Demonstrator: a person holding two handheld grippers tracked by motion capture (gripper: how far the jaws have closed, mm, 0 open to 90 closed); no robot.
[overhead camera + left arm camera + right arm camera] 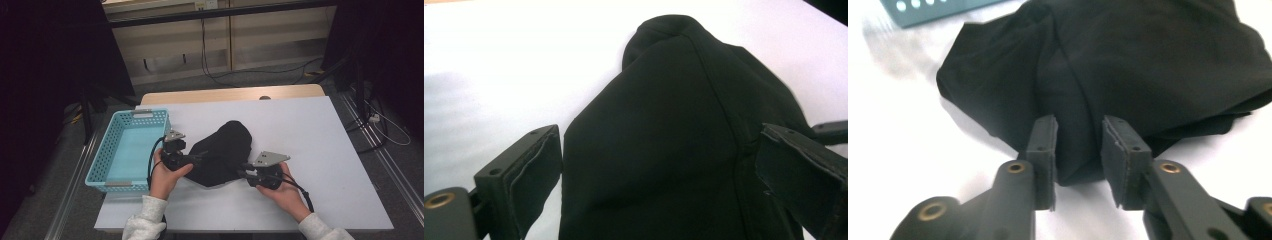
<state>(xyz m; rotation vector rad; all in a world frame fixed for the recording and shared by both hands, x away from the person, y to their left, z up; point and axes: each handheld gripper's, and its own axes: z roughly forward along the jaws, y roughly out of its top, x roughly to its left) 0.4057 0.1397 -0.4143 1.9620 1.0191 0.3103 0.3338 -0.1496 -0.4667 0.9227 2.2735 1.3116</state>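
A crumpled black cloth lies in the middle of the white table. My left gripper is at the cloth's left edge. In the left gripper view its jaws stand wide open, one on each side of the black cloth, which bulges up between them; the left gripper holds nothing. My right gripper is at the cloth's near right edge. In the right gripper view its jaws are drawn close on a fold at the rim of the black cloth; the right gripper has that fold filling the gap between its pads.
A light blue perforated basket with nothing inside stands at the table's left edge, just left of my left hand; its corner appears in the right gripper view. The white sheet stretches bare to the right and behind the cloth.
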